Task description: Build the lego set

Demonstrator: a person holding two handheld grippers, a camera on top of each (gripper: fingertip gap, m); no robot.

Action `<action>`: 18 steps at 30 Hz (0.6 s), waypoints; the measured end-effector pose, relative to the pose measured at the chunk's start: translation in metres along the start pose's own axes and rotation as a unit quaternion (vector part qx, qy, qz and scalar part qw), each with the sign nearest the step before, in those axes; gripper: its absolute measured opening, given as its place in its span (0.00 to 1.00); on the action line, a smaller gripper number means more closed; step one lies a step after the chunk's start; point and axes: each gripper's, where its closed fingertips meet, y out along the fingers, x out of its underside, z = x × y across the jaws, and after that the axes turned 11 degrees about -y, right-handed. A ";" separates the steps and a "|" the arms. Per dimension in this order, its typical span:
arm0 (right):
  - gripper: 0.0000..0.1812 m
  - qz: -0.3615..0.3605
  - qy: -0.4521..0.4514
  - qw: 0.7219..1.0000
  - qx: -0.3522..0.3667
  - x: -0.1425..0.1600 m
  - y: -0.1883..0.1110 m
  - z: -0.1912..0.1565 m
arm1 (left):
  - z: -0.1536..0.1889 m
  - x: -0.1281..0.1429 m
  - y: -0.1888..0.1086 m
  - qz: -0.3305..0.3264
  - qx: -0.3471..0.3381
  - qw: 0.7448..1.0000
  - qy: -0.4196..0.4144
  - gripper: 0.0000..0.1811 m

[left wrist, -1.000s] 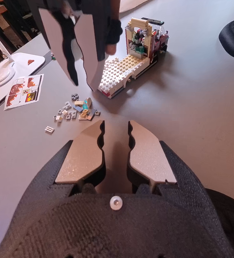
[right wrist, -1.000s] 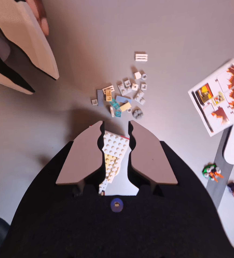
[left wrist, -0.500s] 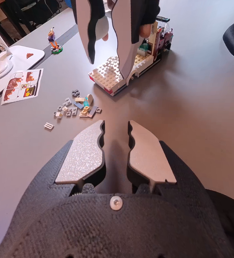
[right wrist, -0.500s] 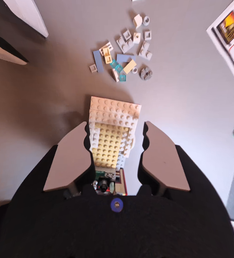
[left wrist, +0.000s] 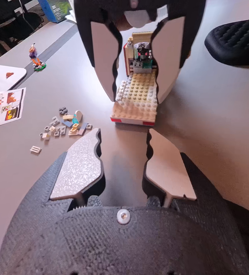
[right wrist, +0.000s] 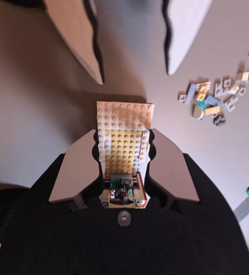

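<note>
The half-built lego vehicle (right wrist: pixel 124 134), a white and tan studded deck with dark red cab, sits on the grey matte tabletop (left wrist: pixel 202 119) between the right gripper's (right wrist: pixel 122 131) fingers, which straddle its sides, contact unclear. The left gripper (left wrist: pixel 123 131) hangs spread and empty just before it. Small loose grey, tan and blue bricks (left wrist: pixel 65 125) lie beside a printed sticker sheet (left wrist: pixel 3 107).

Studded plastic lego vehicle (left wrist: pixel 135 101) is showing a slight gloss; matt smooth table (left wrist: pixel 195 111) is lying beneath; paper sticker sheet (left wrist: pixel 3 107) at nine o'clock is looking glossy
</note>
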 end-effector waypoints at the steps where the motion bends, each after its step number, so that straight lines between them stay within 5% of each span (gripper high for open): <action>1: 0.35 -0.002 -0.024 1.000 0.010 -0.002 -0.001 -0.006 | 0.002 0.000 0.000 0.001 0.006 1.000 0.003 0.34; 6: 0.40 0.013 -0.040 0.997 0.072 0.006 -0.017 -0.026 | 0.009 0.001 0.002 -0.003 0.020 1.000 0.005 0.37; 13: 0.44 0.161 0.129 0.958 0.200 0.060 -0.068 -0.033 | 0.016 0.003 0.010 -0.024 0.019 1.000 -0.004 0.41; 18: 0.45 0.207 0.226 0.925 0.226 0.115 -0.045 -0.042 | 0.018 0.002 0.023 -0.044 0.013 0.999 -0.018 0.47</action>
